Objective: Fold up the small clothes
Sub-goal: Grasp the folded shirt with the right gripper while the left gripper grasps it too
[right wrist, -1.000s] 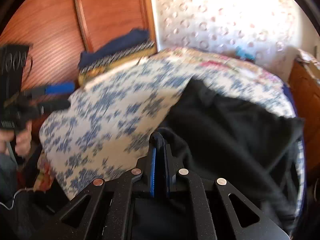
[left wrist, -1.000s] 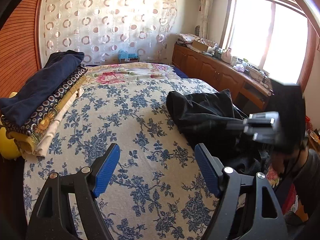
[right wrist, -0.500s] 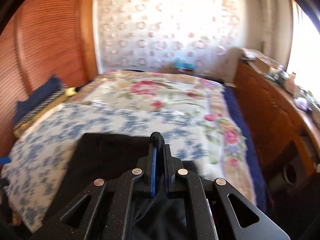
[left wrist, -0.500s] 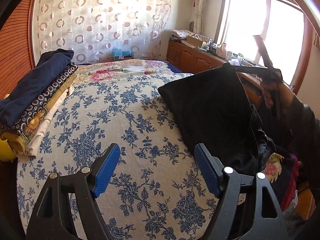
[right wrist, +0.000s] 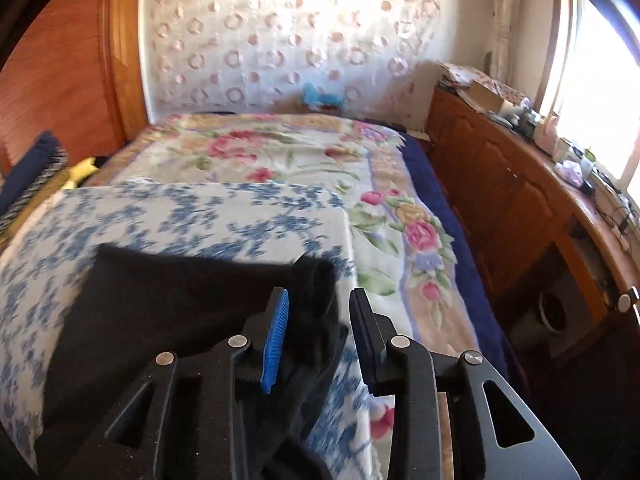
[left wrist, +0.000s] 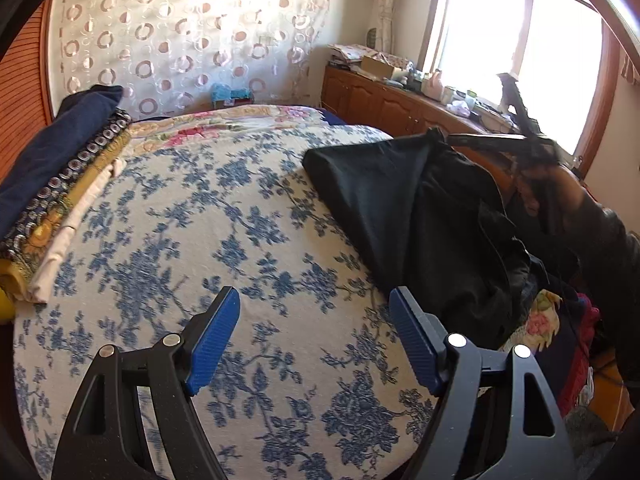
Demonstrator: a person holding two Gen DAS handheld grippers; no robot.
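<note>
We are seeing a bed (left wrist: 248, 240) under a blue-flowered cover; a black garment (left wrist: 392, 208) is lying on its right side, folded clothes (left wrist: 60, 184) are sitting stacked along its left edge.

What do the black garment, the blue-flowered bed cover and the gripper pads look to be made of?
Black garment: soft matte cloth, likely cotton knit; it drapes in limp folds.
Blue-flowered cover: thick woven fabric, towel-like, matte, grainy pattern.
Left gripper pads: blue rubbery plastic, finely ribbed.
</note>
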